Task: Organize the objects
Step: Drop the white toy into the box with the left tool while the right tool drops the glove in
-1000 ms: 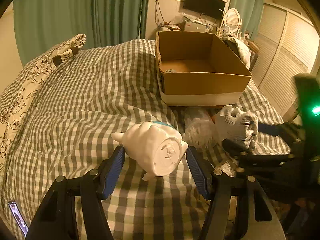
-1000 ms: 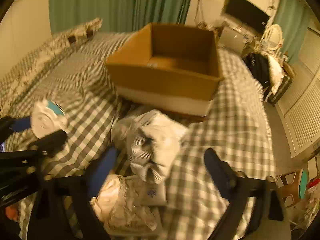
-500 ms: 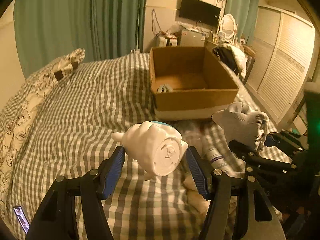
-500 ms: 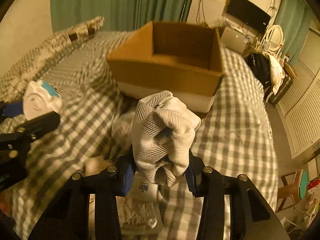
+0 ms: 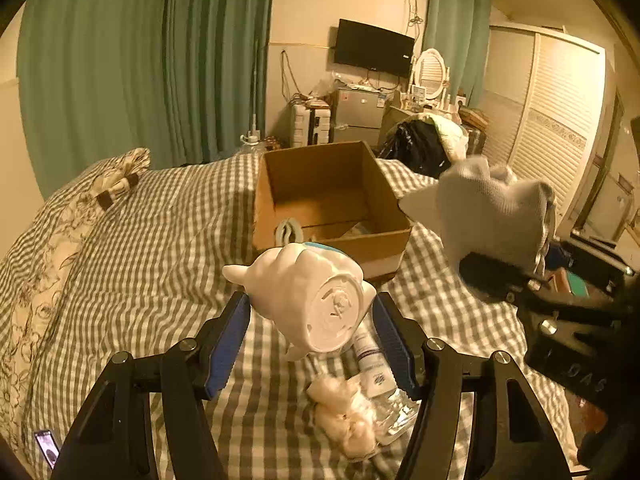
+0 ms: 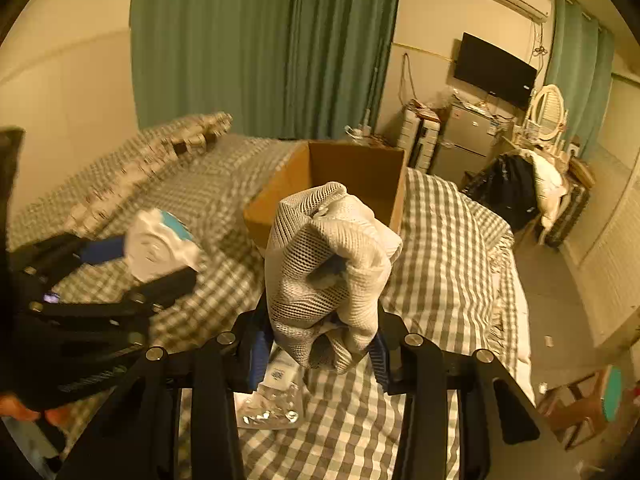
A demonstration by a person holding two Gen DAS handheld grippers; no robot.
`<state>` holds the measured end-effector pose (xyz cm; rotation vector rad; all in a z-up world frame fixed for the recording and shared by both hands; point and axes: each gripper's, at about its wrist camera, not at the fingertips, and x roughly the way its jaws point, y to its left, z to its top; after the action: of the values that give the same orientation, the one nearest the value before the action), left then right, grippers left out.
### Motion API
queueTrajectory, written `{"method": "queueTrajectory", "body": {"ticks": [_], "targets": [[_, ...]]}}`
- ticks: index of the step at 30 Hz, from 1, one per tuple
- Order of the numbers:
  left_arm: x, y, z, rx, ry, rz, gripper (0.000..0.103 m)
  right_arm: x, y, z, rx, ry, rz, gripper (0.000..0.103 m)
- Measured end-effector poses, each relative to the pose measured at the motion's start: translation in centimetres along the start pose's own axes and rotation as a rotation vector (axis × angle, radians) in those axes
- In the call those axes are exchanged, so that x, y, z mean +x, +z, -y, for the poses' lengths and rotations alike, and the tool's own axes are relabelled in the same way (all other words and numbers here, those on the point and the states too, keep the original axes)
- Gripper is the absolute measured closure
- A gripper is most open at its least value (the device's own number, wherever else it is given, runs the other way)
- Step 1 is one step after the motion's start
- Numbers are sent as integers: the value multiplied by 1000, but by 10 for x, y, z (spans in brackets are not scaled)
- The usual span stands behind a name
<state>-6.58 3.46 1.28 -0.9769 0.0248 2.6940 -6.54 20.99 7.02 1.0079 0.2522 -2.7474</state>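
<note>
Above the checked bed [image 5: 152, 264], the left gripper [image 5: 312, 320] has its fingers clamped on a white ceramic figurine [image 5: 308, 292], base toward the camera. The right gripper [image 6: 318, 344] has its fingers clamped on a bundled white mesh cloth [image 6: 328, 260]. Beyond both stands an open cardboard box [image 5: 328, 196]. A tube [image 5: 370, 356] and a crumpled wad [image 5: 344, 416] lie on the bed below.

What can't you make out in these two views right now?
- Left wrist view: cardboard box floor partly hidden by its near wall and the white ceramic figurine.
- Right wrist view: box interior blocked by the bundled white mesh cloth; left gripper motion-blurred.
- Tube label too small.
</note>
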Motion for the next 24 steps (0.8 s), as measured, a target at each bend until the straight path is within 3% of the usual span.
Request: {"method": "queueTrajectory", "body": {"ticks": [12,17,24], "targets": [[47,81,-4,-4,-11,43,38,9,70,42,6,26,85,62],[91,107,-17,-21,-2,25,38,42,96,60,19,12,78,62],[166,105,-34,-43,-5,-71,38,108,106,73,32,29,7,62]]}}
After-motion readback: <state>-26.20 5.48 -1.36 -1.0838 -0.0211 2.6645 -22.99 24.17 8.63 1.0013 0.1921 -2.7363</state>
